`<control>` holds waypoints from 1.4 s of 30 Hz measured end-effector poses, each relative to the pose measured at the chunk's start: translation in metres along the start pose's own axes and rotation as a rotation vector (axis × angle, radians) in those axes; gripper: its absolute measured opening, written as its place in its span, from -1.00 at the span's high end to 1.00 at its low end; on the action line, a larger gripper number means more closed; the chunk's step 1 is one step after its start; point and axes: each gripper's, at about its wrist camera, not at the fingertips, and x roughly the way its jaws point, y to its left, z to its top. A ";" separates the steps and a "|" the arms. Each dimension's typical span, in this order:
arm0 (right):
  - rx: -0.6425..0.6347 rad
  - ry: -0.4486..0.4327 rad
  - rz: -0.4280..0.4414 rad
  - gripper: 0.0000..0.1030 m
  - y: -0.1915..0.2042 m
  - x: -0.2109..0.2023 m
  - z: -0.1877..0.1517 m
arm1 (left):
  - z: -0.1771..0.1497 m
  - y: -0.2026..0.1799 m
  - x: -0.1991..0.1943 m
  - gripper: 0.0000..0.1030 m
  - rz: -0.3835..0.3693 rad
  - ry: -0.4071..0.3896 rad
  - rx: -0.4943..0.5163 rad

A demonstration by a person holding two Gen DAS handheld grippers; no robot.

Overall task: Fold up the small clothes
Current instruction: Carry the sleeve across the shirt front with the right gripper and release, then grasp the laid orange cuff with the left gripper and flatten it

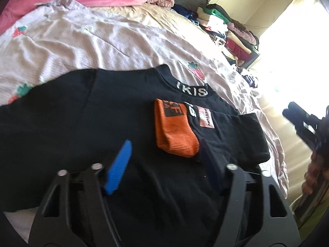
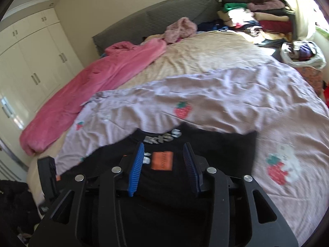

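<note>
A small black shirt (image 1: 92,123) with white collar letters lies flat on the bed, partly folded, with an orange ribbed cuff (image 1: 174,131) turned over its chest. It also shows in the right wrist view (image 2: 216,150). My left gripper (image 1: 166,160) is open and empty just above the shirt's lower part. My right gripper (image 2: 164,162) is open and empty over the shirt's near edge. The right gripper also shows at the far right of the left wrist view (image 1: 300,119).
The shirt rests on a lilac strawberry-print sheet (image 2: 226,103) over a beige cover (image 2: 205,55). A pink blanket (image 2: 92,82) lies along the left. Stacked folded clothes (image 2: 257,16) sit by the headboard, a white bag (image 2: 302,55) beside the bed, wardrobes (image 2: 30,61) at left.
</note>
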 end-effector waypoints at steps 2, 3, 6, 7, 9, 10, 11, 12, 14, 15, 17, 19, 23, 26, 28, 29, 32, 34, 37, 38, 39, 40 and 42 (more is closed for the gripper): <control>0.009 -0.012 -0.035 0.23 -0.013 -0.009 -0.010 | -0.001 -0.001 0.013 0.06 -0.040 0.030 -0.027; 0.015 -0.018 -0.045 0.23 -0.019 -0.013 -0.015 | -0.003 -0.001 0.018 0.06 -0.051 0.043 -0.038; 0.028 -0.038 -0.082 0.23 -0.036 -0.027 -0.032 | -0.004 -0.004 0.035 0.06 -0.041 0.061 -0.058; 0.032 -0.042 -0.094 0.23 -0.040 -0.031 -0.038 | -0.004 -0.005 0.039 0.06 -0.041 0.058 -0.062; 0.046 -0.051 -0.107 0.23 -0.048 -0.038 -0.050 | -0.002 -0.008 0.044 0.06 -0.042 0.050 -0.062; 0.053 -0.053 -0.111 0.23 -0.051 -0.040 -0.052 | 0.000 -0.010 0.045 0.14 -0.038 0.038 -0.056; 0.061 -0.054 -0.118 0.23 -0.054 -0.041 -0.056 | 0.000 -0.011 0.045 0.25 -0.039 0.025 -0.053; 0.071 -0.055 -0.119 0.23 -0.057 -0.042 -0.059 | 0.001 -0.011 0.046 0.52 -0.037 0.013 -0.054; 0.093 -0.058 -0.115 0.23 -0.060 -0.042 -0.062 | 0.002 -0.011 0.046 0.90 -0.017 -0.017 -0.041; 0.104 -0.060 -0.115 0.23 -0.061 -0.042 -0.063 | 0.002 -0.011 0.045 0.92 -0.024 -0.023 -0.029; 0.110 -0.062 -0.117 0.23 -0.061 -0.041 -0.064 | 0.003 -0.014 0.037 0.93 -0.035 -0.033 -0.001; 0.102 -0.067 -0.121 0.23 -0.059 -0.041 -0.064 | 0.005 -0.019 0.026 0.93 -0.033 -0.062 0.031; 0.072 -0.067 -0.140 0.23 -0.054 -0.043 -0.065 | 0.008 -0.030 -0.007 0.93 -0.005 -0.144 0.110; 0.078 -0.056 -0.157 0.23 -0.055 -0.042 -0.066 | 0.012 -0.027 -0.028 0.93 0.020 -0.190 0.135; 0.096 -0.049 -0.168 0.23 -0.058 -0.041 -0.068 | 0.013 -0.021 -0.036 0.93 0.042 -0.202 0.138; 0.101 -0.046 -0.169 0.23 -0.059 -0.040 -0.069 | 0.013 -0.019 -0.035 0.93 0.051 -0.202 0.135; 0.091 -0.033 -0.184 0.23 -0.058 -0.037 -0.072 | 0.013 -0.011 -0.029 0.93 0.100 -0.174 0.143; 0.085 -0.021 -0.183 0.23 -0.055 -0.032 -0.073 | 0.011 -0.006 -0.024 0.93 0.102 -0.140 0.130; 0.048 -0.017 -0.188 0.19 -0.048 -0.024 -0.071 | 0.008 -0.004 -0.017 0.93 0.138 -0.106 0.148; 0.039 -0.005 -0.188 0.14 -0.046 -0.020 -0.070 | 0.007 -0.003 -0.015 0.93 0.149 -0.098 0.149; 0.033 0.013 -0.186 0.14 -0.045 -0.014 -0.069 | 0.006 -0.002 -0.014 0.93 0.151 -0.091 0.146; 0.027 0.036 -0.191 0.14 -0.043 -0.006 -0.068 | 0.005 -0.002 -0.013 0.93 0.150 -0.083 0.147; 0.014 0.065 -0.210 0.14 -0.038 0.006 -0.064 | 0.004 -0.002 -0.012 0.92 0.159 -0.076 0.153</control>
